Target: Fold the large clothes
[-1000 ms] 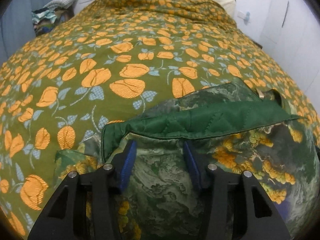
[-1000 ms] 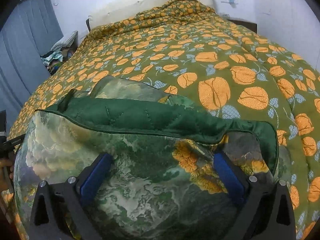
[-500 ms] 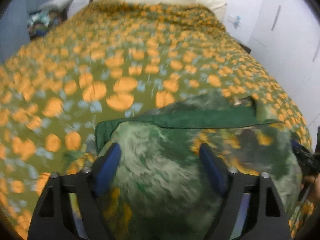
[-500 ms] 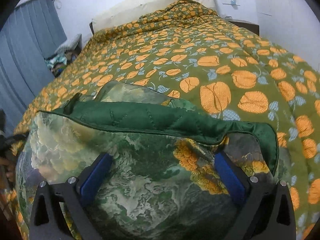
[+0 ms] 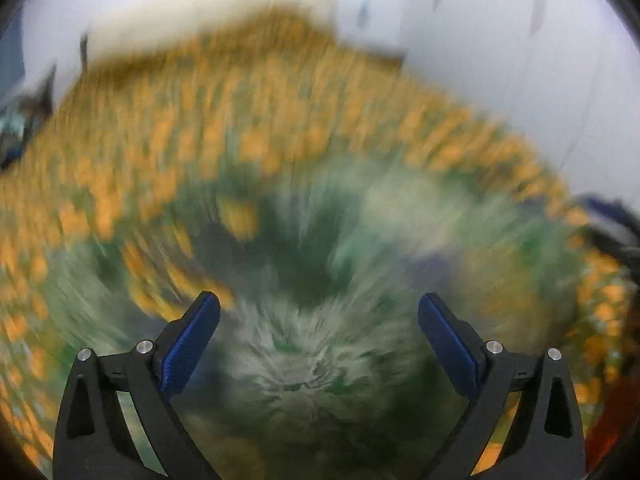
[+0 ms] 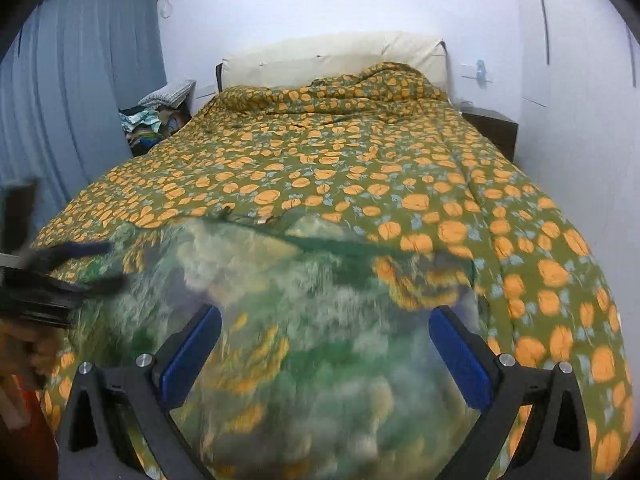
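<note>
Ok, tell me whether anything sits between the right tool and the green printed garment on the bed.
Nothing visible does. The right tool is open, with the green printed garment directly below and between its fingers, lying on the orange-flowered bedspread. The left tool shows at the garment's far left edge, well clear of that path.

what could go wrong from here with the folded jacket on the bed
1. The green printed quilted jacket lies puffy on the orange-flowered bedspread; its dark green top flap may spring open.
2. The left hand-held gripper, jaws opening with nothing pinched, is blurred with motion and could snag the fabric, as could the open right hand-held gripper.
</note>
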A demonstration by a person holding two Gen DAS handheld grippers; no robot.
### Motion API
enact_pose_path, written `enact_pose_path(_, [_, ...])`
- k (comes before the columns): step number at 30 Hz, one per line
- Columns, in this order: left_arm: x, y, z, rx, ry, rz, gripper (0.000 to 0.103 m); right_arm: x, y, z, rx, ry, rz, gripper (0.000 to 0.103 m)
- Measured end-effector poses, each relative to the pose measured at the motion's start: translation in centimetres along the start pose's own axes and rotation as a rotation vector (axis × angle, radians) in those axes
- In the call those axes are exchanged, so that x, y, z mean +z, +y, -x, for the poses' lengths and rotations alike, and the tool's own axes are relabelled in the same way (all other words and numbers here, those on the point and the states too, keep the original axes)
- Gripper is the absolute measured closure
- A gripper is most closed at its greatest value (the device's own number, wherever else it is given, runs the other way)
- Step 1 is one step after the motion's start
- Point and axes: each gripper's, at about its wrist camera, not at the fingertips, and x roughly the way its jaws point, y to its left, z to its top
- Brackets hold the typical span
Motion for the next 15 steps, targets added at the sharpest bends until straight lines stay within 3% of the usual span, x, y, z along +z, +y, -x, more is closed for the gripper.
enact_pose_path(1, [-0.4,0.4,-2.5,0.002,0.075,0.021,0.0,-0.6,-0.1,0.3,-0.006,0.001,-0.013,0.001])
enact_pose_path(2, [-0.8,0.7,-3.7,-0.004,0.087,0.022,0.0,-1.5,-0.3,0.5,-0.008,0.011,-0.036,0.001])
enact_pose_path(5, [-0.5,0.8,-2.8,-0.009,0.033,0.015,0.001,-4.0,-1.0,1.2,-0.006,0.045,-0.099,0.001])
enact_pose_path(10, [-1.7,0.8,2.8,-0.063,-0.031,0.034,0.001,-6.7,-0.6,4.1,-0.013,-0.002,-0.088,0.001])
enact_pose_path(13, [-4.1,-0.2,4.1,-0.027,-0.037,-0.019,0.001,-7.1,-0.1,5.7,-0.005,-0.062,-0.081,0.001])
enact_pose_path(15, [-5.7,-1.0,1.9,0.034,0.022,-0.066,0.0,-7.0,0.2,5.6,-0.002,-0.08,-0.073,0.001])
